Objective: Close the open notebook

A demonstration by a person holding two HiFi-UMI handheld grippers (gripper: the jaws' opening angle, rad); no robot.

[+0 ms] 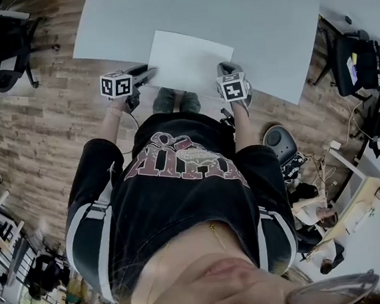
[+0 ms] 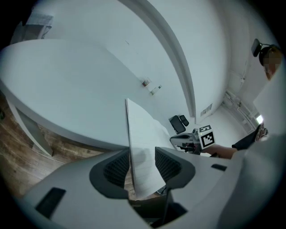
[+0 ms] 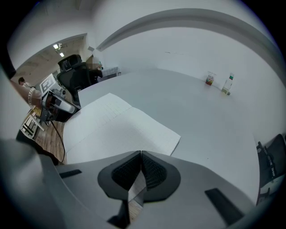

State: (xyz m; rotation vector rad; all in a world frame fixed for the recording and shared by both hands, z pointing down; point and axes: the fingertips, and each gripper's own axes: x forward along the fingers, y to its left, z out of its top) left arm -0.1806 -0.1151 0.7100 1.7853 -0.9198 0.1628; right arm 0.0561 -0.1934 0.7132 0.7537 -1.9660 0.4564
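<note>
Notebook (image 1: 191, 61) lies open on the white table (image 1: 264, 20), upper centre of the head view, with its near edge toward the person and both grippers at that edge.

At the left, the left gripper (image 2: 142, 151) has its jaws spread wide. A lined leaf of the notebook runs edge-on through the gap. It sits close against one pad and clear of the other, so nothing is gripped yet. Whether that leaf is lifted off the table I cannot tell.

At the right, the right gripper (image 3: 141, 153) has its jaws pressed together on the thin near edge of the right-hand side, with a sliver of paper showing between the pads.

The closing fold looks not yet begun; this reads as the take-hold step. Next, the left jaws would need to pinch the leaf, then lift it and swing it rightward over the other half. The right gripper would have to release and clear out before the two halves meet.
</note>
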